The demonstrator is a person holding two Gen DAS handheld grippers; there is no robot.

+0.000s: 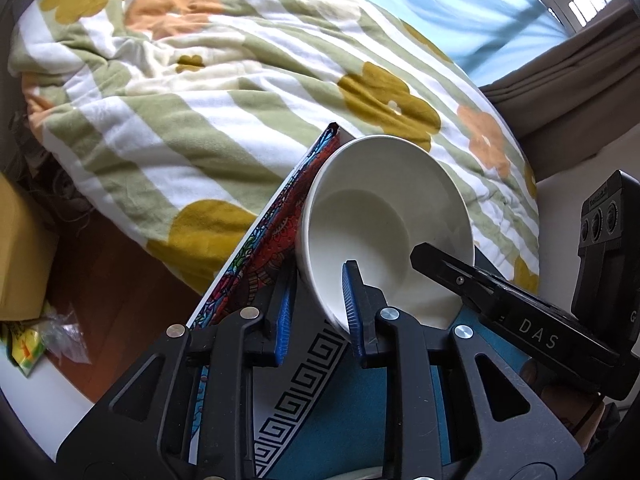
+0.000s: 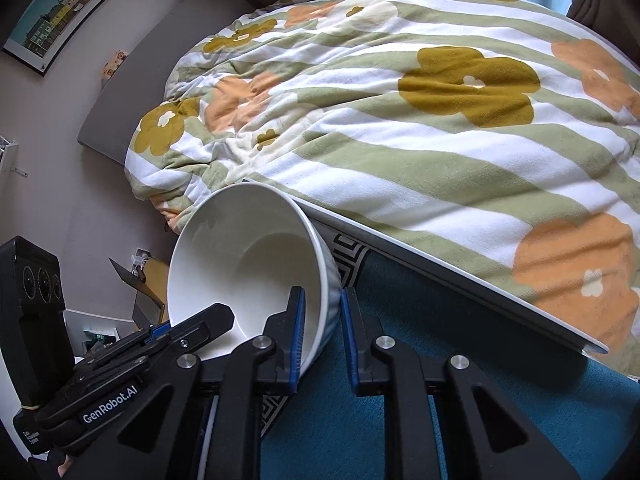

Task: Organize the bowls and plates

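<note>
Behind both tools we note a floral striped quilt (image 1: 240, 92). Left gripper (image 1: 316, 312) and right gripper (image 2: 320, 336) each pinch opposite rims of one tilted white ceramic bowl (image 1: 384, 216); next, we judge, a coordinated lift.

floral blanket (image 1: 248, 92), framed picture (image 2: 68, 8), cardboard box (image 1: 20, 256)

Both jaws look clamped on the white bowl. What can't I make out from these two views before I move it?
- Bowl underside: hidden by its own wall, both views.
- Where the bowl rests: covered by the left gripper and right gripper.
- Teal mat: near part hidden by gripper bodies.
- Other plates or bowls: none in view.
</note>
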